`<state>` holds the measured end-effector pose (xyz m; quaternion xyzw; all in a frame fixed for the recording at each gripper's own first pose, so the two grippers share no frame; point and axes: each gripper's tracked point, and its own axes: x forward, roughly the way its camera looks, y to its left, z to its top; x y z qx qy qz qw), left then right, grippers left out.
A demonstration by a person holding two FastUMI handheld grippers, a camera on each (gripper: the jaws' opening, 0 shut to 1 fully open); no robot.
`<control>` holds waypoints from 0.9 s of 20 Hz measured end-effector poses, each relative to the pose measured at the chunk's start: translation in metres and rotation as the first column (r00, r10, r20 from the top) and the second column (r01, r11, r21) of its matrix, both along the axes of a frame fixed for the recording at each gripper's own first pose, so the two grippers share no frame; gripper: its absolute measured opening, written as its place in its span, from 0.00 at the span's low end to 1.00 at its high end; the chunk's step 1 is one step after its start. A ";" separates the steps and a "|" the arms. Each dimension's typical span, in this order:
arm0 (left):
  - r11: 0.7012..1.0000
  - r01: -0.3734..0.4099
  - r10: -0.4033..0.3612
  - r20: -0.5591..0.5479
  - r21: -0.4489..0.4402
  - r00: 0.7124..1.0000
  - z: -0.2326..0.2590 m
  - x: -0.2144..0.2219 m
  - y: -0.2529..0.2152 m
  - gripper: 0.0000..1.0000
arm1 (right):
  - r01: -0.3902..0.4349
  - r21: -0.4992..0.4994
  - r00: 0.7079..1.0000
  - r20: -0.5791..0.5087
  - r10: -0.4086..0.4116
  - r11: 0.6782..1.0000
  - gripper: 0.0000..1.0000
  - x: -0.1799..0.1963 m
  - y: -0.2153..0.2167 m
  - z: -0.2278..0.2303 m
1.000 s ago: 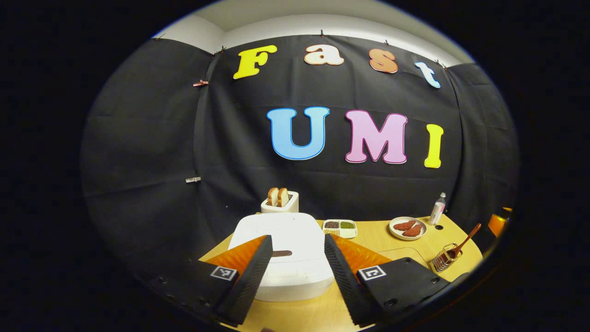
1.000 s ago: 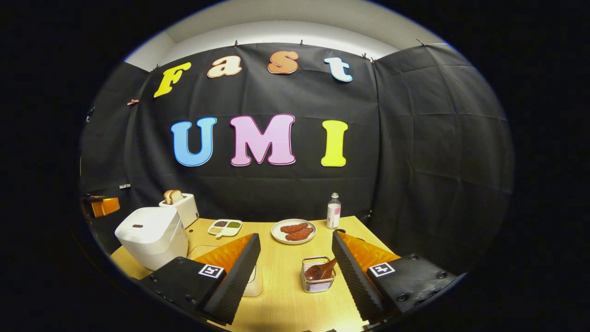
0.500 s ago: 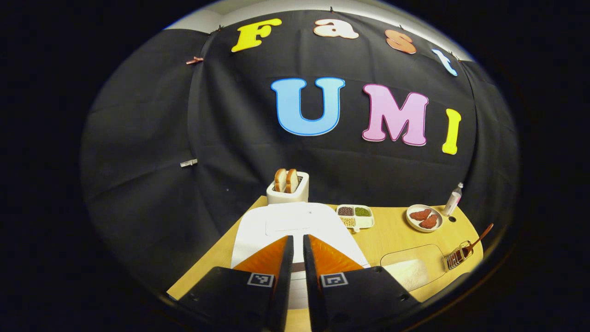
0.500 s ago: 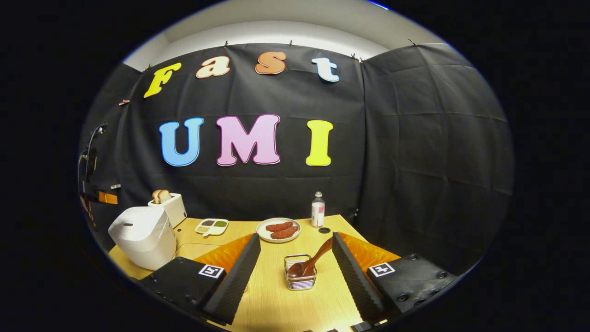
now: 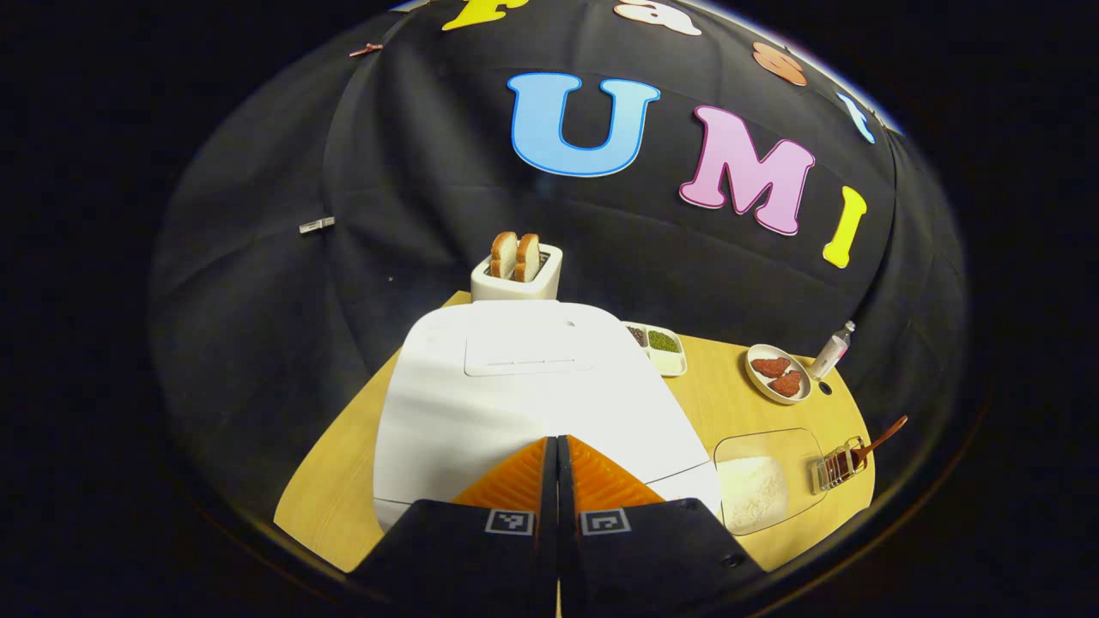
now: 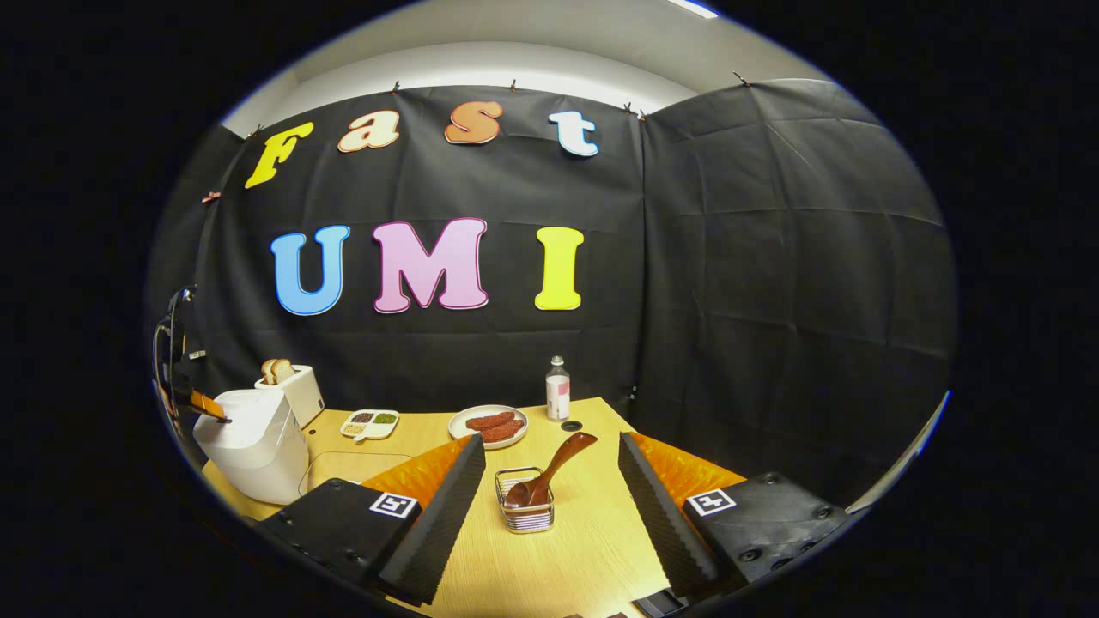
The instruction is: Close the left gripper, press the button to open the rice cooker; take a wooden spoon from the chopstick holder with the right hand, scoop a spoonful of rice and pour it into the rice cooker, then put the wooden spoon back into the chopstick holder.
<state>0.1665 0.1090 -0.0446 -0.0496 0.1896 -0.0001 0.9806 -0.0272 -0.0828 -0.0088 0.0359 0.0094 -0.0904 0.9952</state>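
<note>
Left gripper (image 5: 556, 446) pressed together, fingers flat against each other with nothing between, tips low over the front edge of the white rice cooker (image 5: 515, 386), lid down; button hidden beneath the fingers, contact not discernible. Behind the cooker, a toaster (image 5: 515, 275) with two slices of bread standing in it; to its right a divided dish of beans (image 5: 663, 348), further right a plate of red meat (image 5: 777, 376) and a small bottle (image 5: 831, 350) beside it. Near the table's (image 5: 343, 481) right edge, a clear tray of rice (image 5: 754, 489), and just beyond it a wire chopstick holder (image 5: 834, 468) with the wooden spoon (image 5: 877, 432) leaning out.

Right gripper (image 6: 551, 515) spread wide, holding nothing; framed between its fingers, same holder (image 6: 525, 506), spoon (image 6: 549, 470) bowl-down inside, handle tilted up to the right; apart from both fingers. Far left in the right gripper view, cooker (image 6: 249, 442) with the left gripper (image 6: 206, 403) at its top front edge.
</note>
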 end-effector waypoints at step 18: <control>0.993 -0.019 -0.023 0.345 0.119 0.938 0.101 -0.047 -0.001 0.06 | -0.055 0.011 0.994 -0.097 0.056 0.998 0.97 -0.021 0.051 -0.034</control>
